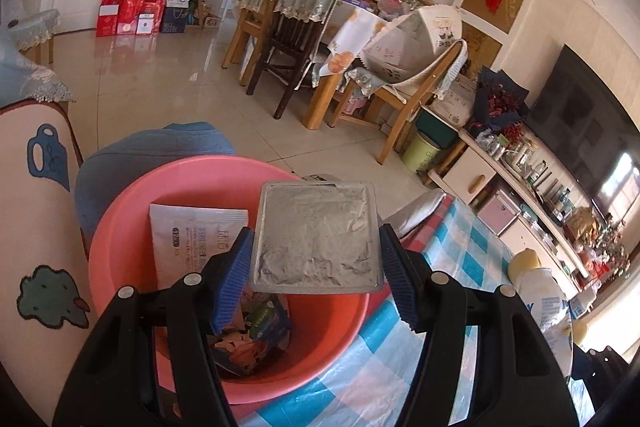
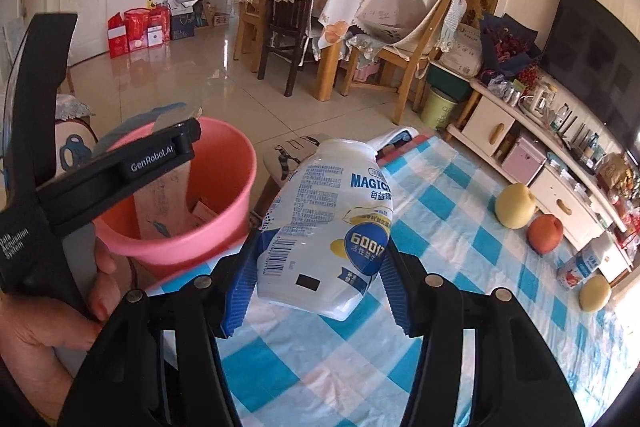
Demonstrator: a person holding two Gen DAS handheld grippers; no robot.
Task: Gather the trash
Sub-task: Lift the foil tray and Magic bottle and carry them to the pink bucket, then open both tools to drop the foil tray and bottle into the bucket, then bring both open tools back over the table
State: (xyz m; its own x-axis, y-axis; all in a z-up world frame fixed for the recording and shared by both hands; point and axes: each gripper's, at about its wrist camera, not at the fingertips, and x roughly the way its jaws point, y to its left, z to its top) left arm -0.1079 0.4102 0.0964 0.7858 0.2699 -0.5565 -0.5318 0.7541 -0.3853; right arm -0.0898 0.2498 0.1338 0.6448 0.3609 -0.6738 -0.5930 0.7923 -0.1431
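The worktop (image 2: 448, 211) is covered by a blue-and-white checked cloth. On it, at the right, a pale pear (image 2: 515, 206) and a red-orange peach (image 2: 545, 233) are seen just beside each other; a second pale fruit (image 2: 595, 293) lies nearer the edge, next to a small bottle with a red label (image 2: 582, 264). Beyond the worktop, wooden chairs (image 2: 408, 43) with fabric covers are ranged around a dining table. A dark television (image 2: 596, 55) is mounted above a white cabinet (image 2: 516, 139). Red gift bags (image 1: 130, 13) stand on the tiled floor (image 1: 168, 83) by the far wall.
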